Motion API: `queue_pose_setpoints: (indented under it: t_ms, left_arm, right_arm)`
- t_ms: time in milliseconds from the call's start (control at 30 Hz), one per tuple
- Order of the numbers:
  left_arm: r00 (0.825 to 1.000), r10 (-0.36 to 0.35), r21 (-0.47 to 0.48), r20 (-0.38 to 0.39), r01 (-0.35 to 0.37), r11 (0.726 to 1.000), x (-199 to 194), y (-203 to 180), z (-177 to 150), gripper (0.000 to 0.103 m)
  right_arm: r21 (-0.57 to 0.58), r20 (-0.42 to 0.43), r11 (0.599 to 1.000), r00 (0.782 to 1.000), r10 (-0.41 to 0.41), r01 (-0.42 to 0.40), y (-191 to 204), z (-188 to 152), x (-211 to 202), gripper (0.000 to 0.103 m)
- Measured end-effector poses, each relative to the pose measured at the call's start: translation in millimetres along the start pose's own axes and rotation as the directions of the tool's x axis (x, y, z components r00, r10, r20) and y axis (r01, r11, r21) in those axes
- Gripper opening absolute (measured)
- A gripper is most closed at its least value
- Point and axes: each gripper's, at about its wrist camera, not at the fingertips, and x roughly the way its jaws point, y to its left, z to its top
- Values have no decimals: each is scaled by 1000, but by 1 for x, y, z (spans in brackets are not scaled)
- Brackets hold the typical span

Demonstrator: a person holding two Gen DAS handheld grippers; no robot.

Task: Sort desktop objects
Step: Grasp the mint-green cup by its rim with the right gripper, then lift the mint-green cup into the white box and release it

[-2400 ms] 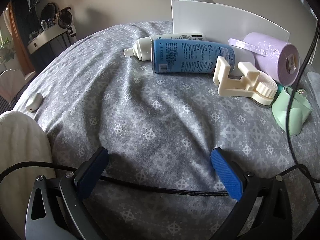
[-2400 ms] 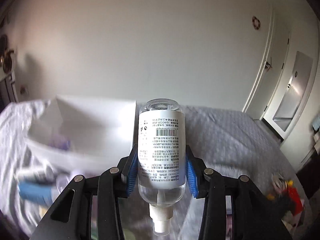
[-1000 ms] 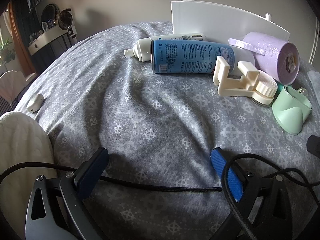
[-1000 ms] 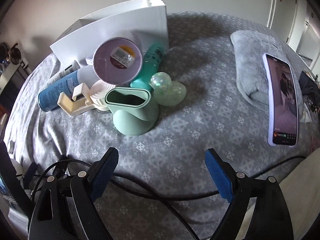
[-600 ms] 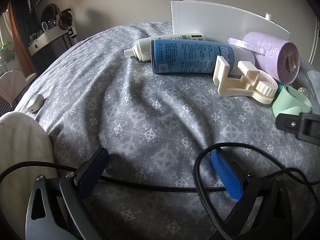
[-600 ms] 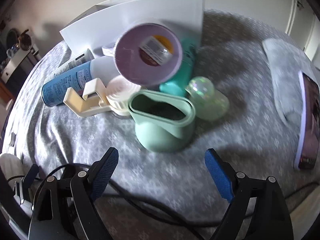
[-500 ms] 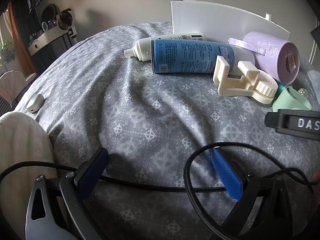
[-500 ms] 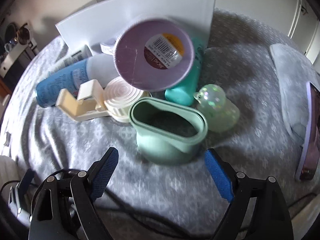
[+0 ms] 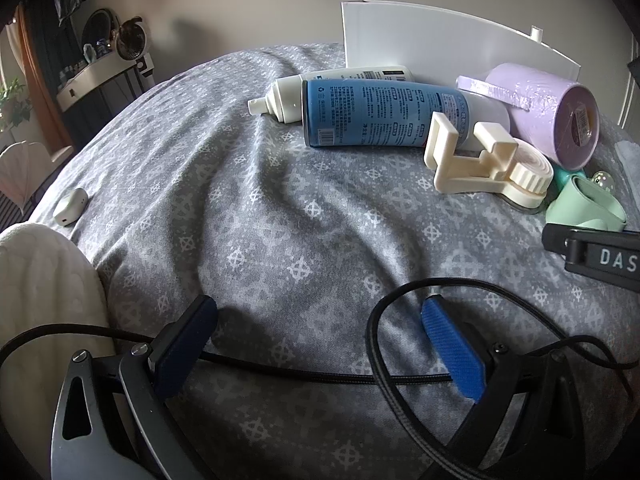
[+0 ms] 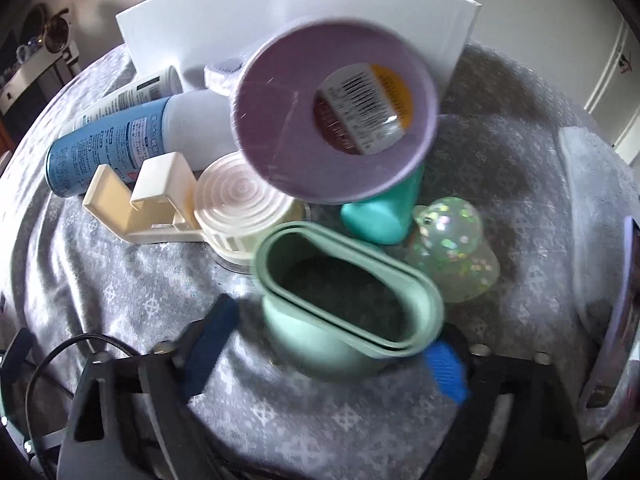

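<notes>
A pale green oval holder (image 10: 344, 304) stands on the grey patterned cover, and my right gripper (image 10: 328, 352) is open with a finger on each side of its base. Behind it lie a lilac cup (image 10: 332, 108), a cream suction hook (image 10: 192, 204), a blue spray can (image 10: 116, 140), a teal bottle (image 10: 380, 216) and a glittery clear duck (image 10: 452, 252). A white box (image 10: 296, 12) stands at the back. My left gripper (image 9: 320, 344) is open and empty over bare cover; the green holder shows at its right (image 9: 580, 208).
A black cable (image 9: 280, 372) runs across in front of my left fingers. A small white case (image 9: 70, 206) lies far left by a white cushion (image 9: 44, 292). A phone (image 10: 616, 312) and a grey cloth (image 10: 592, 184) lie at the right.
My right gripper put the clear bottle into the white box, then came down and forward onto the green holder, which now sits between its fingers. My left gripper has not moved.
</notes>
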Motion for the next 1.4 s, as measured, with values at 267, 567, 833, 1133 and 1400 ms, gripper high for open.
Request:
queue_pose_setpoints:
  t_ms: [267,567,833,1133,1400]
  left_arm:
    - [1000,-1,1,0,1,1000,0,0,0,103]
    - [1000,-1,2,1,1,1000,0,0,0,103]
    - [1000,-2,2,1,2,1000,0,0,0,103]
    - [1000,-6,0,1,6,1000,0,0,0,103]
    - [1000,-6,1,1,6,1000,0,1,0,103]
  right_arm:
    - [9,86,1000,996,-21,20,-14,-11,-44,70]
    - [42,273,997,959,-74,65,-34,45,-103,70]
    - [107,414,991,903,-112,74,-43,153,-134,70]
    - [-24,354,991,928,-116,133,22,245,-69,71]
    - [-95,233,973,955,-183,210,40,241,-18,76]
